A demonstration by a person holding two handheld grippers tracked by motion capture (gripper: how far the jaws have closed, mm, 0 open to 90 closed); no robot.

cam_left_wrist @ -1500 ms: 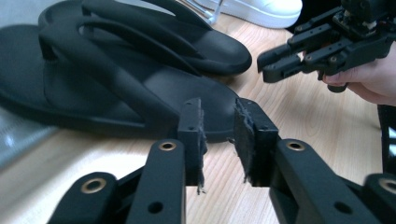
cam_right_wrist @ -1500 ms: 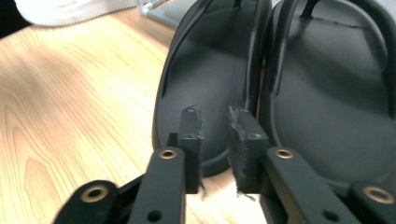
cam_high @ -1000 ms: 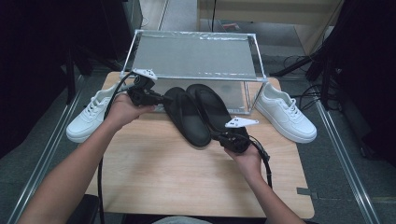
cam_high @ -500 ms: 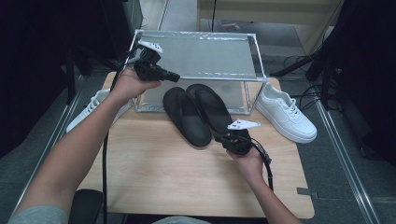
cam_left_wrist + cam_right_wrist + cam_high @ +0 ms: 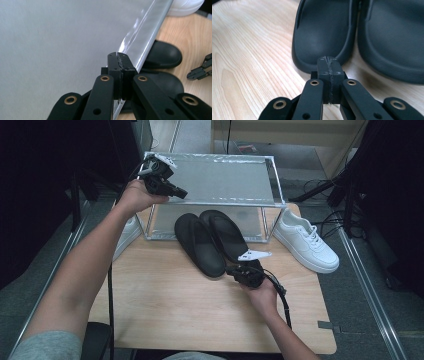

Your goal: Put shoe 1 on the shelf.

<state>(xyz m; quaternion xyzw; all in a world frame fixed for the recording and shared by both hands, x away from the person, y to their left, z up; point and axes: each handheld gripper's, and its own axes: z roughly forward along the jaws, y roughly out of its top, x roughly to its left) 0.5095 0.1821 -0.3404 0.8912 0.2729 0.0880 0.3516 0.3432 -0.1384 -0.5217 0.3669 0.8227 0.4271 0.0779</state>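
we have both tools shut on nothing. our left gripper [image 5: 167, 187] hangs with its jaws pressed together over the top of the clear shoe rack [image 5: 272, 180], at about ten o'clock on the table [image 5: 165, 310]. our right gripper [image 5: 239, 270] lies low near four o'clock, jaws closed, tips just beside the heel of one black slipper [image 5: 197, 245], whether touching we cannot tell. the pair of slippers rests at the table's middle, toes under the rack's front edge, the other slipper [image 5: 227, 232] right alongside. we judge the risks thus: a push from our right tool could skid one slipper into its twin or jam it against the rack's post, and a low left tool could knock the light rack askew.
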